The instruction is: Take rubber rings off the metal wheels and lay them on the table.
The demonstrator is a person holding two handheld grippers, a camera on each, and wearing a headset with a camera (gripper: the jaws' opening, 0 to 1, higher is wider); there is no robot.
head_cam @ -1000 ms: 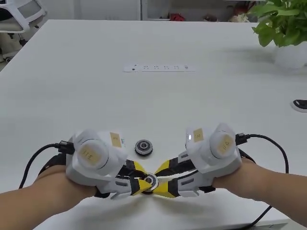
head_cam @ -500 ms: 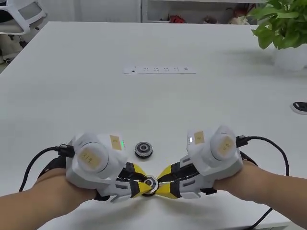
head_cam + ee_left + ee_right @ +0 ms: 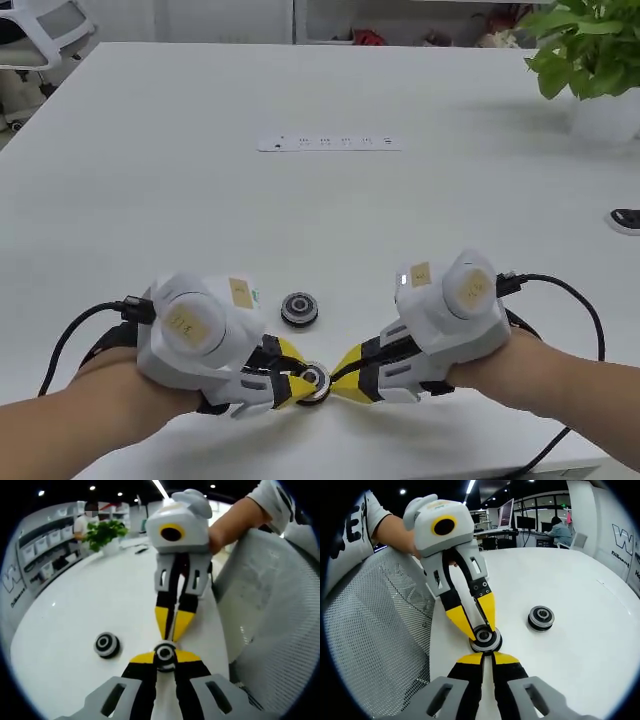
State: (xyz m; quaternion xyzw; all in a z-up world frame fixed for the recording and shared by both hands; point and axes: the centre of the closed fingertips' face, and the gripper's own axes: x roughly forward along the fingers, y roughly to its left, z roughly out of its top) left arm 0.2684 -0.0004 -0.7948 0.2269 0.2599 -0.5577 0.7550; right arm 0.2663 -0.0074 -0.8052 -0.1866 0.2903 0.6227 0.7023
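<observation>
Left gripper point(image 3: 298, 380) clamps 1 metal wheel point(image 3: 314, 380) — right gripper point(image 3: 336, 381), jaws closed, at its 3 o'clock; 2nd wheel point(image 3: 300, 308) at 11 o'clock.

The table point(image 3: 420, 210) is lying open across the middle of the head view. At lower centre the left gripper point(image 3: 303, 382) and right gripper point(image 3: 338, 378) are meeting tip to tip at the held wheel point(image 3: 313, 380), crowding each other. The spare wheel point(image 3: 299, 308) is sitting just above them. A power strip point(image 3: 328, 143) is crossing upper centre; a potted plant point(image 3: 590, 60) is standing upper right.
</observation>
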